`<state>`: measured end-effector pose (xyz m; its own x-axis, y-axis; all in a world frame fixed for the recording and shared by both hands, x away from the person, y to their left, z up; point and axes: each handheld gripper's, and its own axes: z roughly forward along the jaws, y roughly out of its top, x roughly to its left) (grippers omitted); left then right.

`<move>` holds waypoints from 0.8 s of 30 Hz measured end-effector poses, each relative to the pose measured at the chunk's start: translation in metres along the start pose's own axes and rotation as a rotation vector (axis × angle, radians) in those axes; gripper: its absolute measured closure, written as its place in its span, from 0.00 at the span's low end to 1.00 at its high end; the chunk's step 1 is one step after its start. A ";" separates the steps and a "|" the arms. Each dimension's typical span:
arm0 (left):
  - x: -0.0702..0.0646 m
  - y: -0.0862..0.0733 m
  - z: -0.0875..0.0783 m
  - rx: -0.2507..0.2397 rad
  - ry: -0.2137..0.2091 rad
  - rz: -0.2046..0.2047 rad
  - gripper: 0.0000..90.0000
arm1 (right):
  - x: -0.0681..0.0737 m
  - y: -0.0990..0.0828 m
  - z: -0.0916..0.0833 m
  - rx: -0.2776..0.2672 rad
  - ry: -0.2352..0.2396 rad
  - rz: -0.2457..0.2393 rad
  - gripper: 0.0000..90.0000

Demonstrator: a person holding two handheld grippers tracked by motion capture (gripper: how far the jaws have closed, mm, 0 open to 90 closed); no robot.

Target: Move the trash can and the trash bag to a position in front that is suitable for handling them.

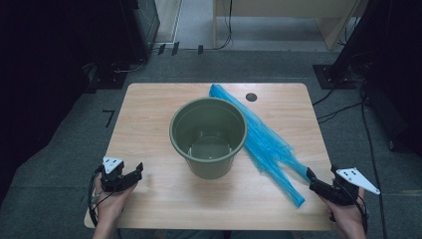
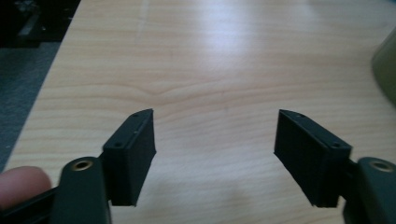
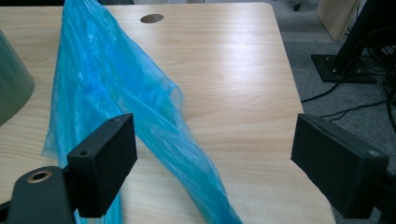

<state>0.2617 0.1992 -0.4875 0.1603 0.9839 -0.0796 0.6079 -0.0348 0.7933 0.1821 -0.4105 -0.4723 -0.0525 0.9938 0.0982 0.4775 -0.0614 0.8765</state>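
A green plastic bucket (image 1: 208, 135) stands upright and empty in the middle of the wooden table (image 1: 149, 104). A blue plastic bag (image 1: 263, 142) lies stretched out beside it on the right, from the table's back to its front right. My right gripper (image 1: 313, 180) sits at the front right, open, just right of the bag's near end; in the right gripper view a fold of the bag (image 3: 154, 121) runs between the jaws without being pressed. My left gripper (image 1: 133, 174) rests open at the front left, over bare wood (image 2: 215, 116), with the bucket's edge (image 2: 386, 70) at far right.
A round cable hole (image 1: 251, 97) sits in the table near the back right. Cables (image 1: 343, 107) and stand bases lie on the grey floor around the table. A wooden furniture piece (image 1: 278, 20) stands behind.
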 end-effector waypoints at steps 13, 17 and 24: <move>-0.035 0.039 0.028 -0.101 -0.097 -0.022 0.55 | 0.035 0.028 0.024 -0.049 0.062 0.001 0.17; -0.049 0.050 0.036 -0.131 -0.109 0.002 0.60 | 0.050 0.037 0.034 -0.054 0.074 0.005 0.18; -0.072 0.050 0.047 -0.120 -0.134 0.060 0.65 | 0.072 0.044 0.048 -0.052 0.083 -0.004 0.19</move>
<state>0.3173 0.1186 -0.4710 0.3002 0.9483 -0.1030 0.4985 -0.0639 0.8645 0.2411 -0.3369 -0.4496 -0.1282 0.9830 0.1311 0.4307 -0.0639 0.9002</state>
